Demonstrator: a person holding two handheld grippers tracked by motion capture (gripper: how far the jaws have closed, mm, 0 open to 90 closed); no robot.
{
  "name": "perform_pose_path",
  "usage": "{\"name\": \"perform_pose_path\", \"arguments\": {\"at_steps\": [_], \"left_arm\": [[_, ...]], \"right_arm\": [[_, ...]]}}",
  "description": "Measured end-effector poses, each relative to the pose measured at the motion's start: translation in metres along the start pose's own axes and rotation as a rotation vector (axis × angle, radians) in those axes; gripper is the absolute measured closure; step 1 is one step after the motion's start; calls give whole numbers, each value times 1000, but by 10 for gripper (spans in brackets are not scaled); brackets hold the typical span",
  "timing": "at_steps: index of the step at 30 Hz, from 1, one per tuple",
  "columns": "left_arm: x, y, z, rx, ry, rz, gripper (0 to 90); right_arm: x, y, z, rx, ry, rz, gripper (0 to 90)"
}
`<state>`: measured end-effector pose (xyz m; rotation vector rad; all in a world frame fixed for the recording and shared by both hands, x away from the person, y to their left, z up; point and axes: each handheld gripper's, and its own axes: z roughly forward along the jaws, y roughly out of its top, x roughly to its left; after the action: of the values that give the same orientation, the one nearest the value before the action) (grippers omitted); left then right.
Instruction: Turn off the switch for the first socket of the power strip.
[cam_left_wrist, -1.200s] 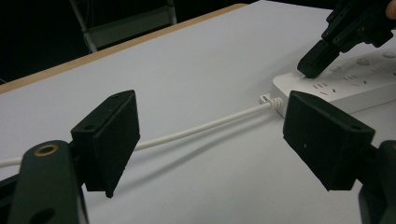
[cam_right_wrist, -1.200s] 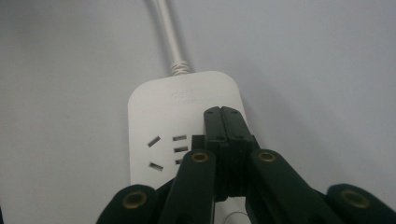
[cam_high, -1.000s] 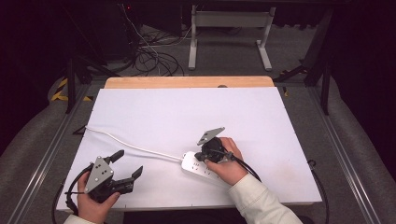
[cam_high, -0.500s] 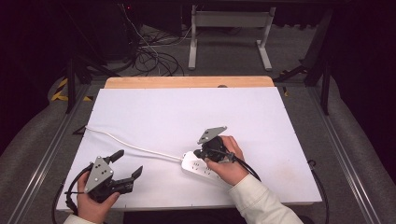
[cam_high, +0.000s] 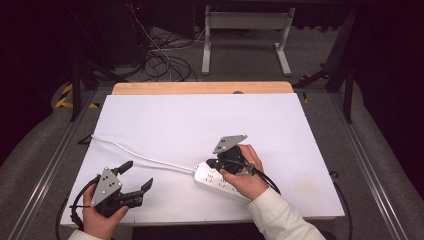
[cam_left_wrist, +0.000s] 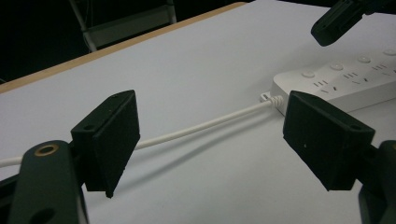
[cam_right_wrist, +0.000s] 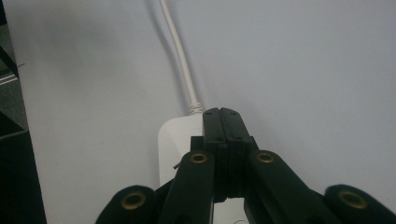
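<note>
A white power strip (cam_high: 216, 180) lies on the white table (cam_high: 200, 120) near the front, and its white cable (cam_high: 145, 159) runs off to the left edge. My right gripper (cam_high: 213, 164) is shut with nothing between its jaws. It hovers just over the cable end of the strip (cam_right_wrist: 170, 149), tips (cam_right_wrist: 220, 112) pointing along the cable (cam_right_wrist: 180, 60). My left gripper (cam_high: 137, 175) stands open at the front left, apart from the strip. Between its jaws (cam_left_wrist: 219, 140) the cable (cam_left_wrist: 205, 126) and the strip (cam_left_wrist: 345, 84) lie farther off, under the right gripper's tip (cam_left_wrist: 336, 21).
A wooden strip (cam_high: 200, 88) borders the table's far edge. Beyond it on the floor are tangled cables (cam_high: 165, 60) and a grey metal stand (cam_high: 245, 35). Metal rails (cam_high: 55, 160) run along both sides of the table.
The right hand has lifted a little above the power strip, jaws staying shut. The left gripper has kept its place.
</note>
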<state>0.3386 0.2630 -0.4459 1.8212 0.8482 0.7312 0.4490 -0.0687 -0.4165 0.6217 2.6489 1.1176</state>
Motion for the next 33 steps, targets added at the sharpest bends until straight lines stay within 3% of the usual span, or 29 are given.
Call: {"name": "perform_pose_path", "arguments": {"at_steps": [13,15,21,24,26,33], "left_arm": [[1,0,1,2,-2,3,191],[1,0,0,2,-2,2,191],[1,0,0,2,-2,1,191],[1,0,1,3,-2,2,191],[1,0,1,3,-2,2,191],[0,0,0,1,-1,-2,191]], "right_arm": [[-2,1,-6,-43,14,-11,900],[-3,1,-7,-50,21,-7,756],[-2,4,-13,-89,16,-10,609],[-2,5,-15,-109,5,-13,440],[-2,5,-15,-125,-3,-41,322],[-3,5,-20,-165,-23,-39,238]]}}
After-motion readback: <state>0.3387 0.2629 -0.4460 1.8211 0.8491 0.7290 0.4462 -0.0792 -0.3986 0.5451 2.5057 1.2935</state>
